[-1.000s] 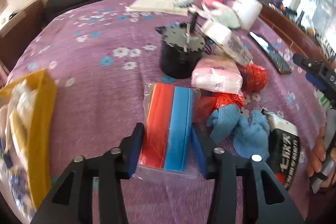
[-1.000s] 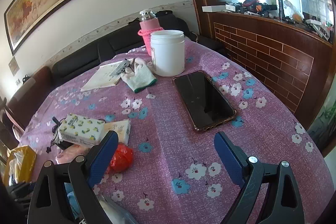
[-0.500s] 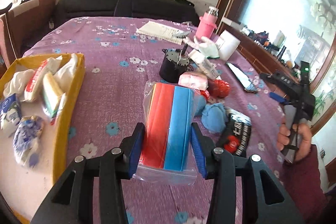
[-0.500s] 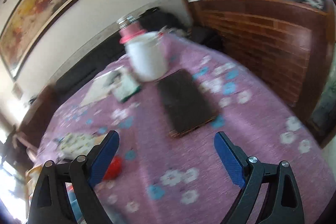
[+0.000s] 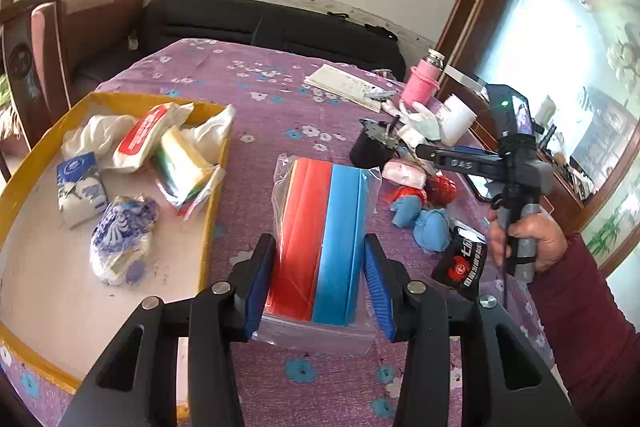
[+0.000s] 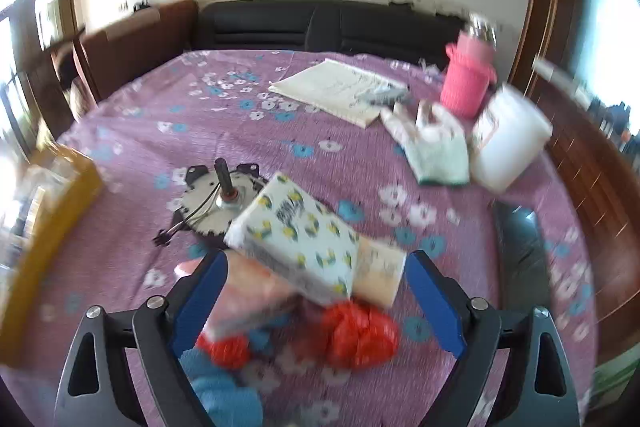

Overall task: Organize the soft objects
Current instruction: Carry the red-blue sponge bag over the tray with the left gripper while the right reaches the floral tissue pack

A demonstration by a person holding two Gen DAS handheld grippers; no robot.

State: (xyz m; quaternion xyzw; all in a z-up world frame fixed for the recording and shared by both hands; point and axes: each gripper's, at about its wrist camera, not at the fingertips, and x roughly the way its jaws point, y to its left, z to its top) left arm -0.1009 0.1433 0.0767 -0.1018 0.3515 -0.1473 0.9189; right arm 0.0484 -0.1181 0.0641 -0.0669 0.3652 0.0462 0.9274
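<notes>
My left gripper (image 5: 320, 283) is shut on a clear-bagged pack of red and blue sponges (image 5: 324, 227), held above the purple cloth just right of the yellow tray (image 5: 212, 219). The tray holds several tissue packs and white cloths. My right gripper (image 6: 316, 291) hangs over a pile of soft things, its jaws closing and pressing on nothing. Below it lie a yellow-patterned tissue pack (image 6: 300, 239), a pink pack (image 6: 248, 299), a red mesh bag (image 6: 360, 335) and a blue cloth (image 6: 224, 387). In the left wrist view a hand (image 5: 528, 239) carries the right gripper (image 5: 460, 161).
A black motor (image 6: 224, 203) stands behind the pile. A white glove (image 6: 436, 147), white jar (image 6: 508, 143), pink bottle (image 6: 468, 83) and notebook (image 6: 336, 91) sit at the back right. A phone (image 6: 520, 247) lies at the right, and a black packet (image 5: 460, 263) beside the blue cloth.
My left gripper has lifted the sponge pack and swung left, bringing the yellow tray into view. My right gripper has swung left from the phone to the soft pile, its jaws slightly narrower.
</notes>
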